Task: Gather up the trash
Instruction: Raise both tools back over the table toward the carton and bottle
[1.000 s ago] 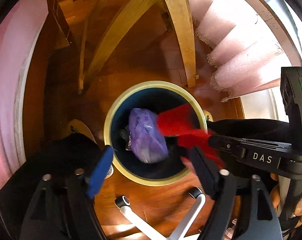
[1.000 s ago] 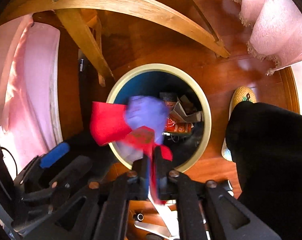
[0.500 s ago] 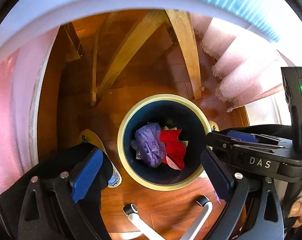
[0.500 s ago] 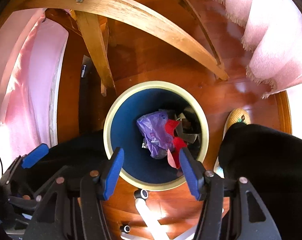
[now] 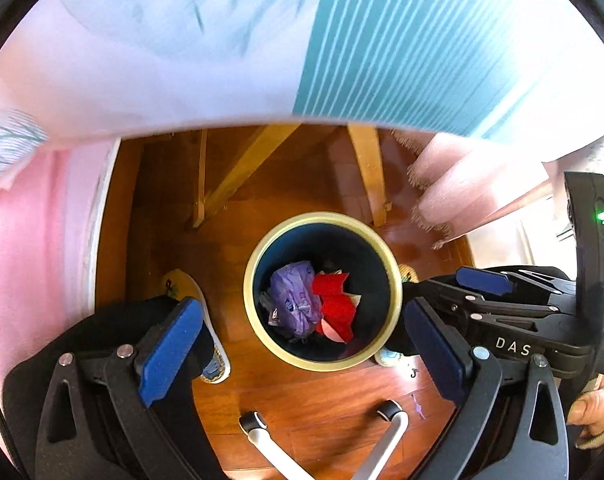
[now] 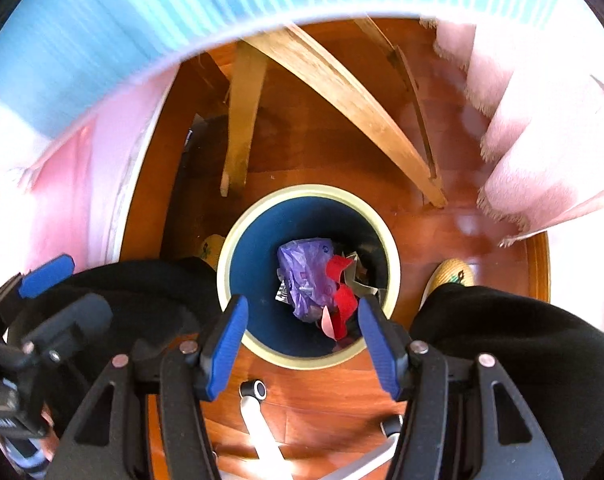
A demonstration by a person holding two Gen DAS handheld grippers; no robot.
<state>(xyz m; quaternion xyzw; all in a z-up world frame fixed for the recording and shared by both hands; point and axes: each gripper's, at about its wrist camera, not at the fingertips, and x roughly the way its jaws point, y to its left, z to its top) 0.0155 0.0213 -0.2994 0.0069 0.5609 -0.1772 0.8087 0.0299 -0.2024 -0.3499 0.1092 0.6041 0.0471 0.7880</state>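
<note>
- Purple bag (image 5: 292, 300) and red wrapper (image 5: 333, 304) lie dropped inside the bin (image 5: 258, 252).
- Above the bin, left gripper (image 5: 302, 344) and right gripper (image 6: 302, 336) gape empty, jaws just opened.

Both wrist cameras look steeply down along their own fingers from above the round bin (image 5: 397, 300), not close to it. Each view keeps the bin (image 6: 228, 272) just ahead of its fingertips, and both share the wooden floor (image 5: 302, 396).

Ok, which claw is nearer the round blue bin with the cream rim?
Right, slightly. The right claw hangs open over the bin, above its near rim; the left claw hangs open a little higher and further back.
</note>
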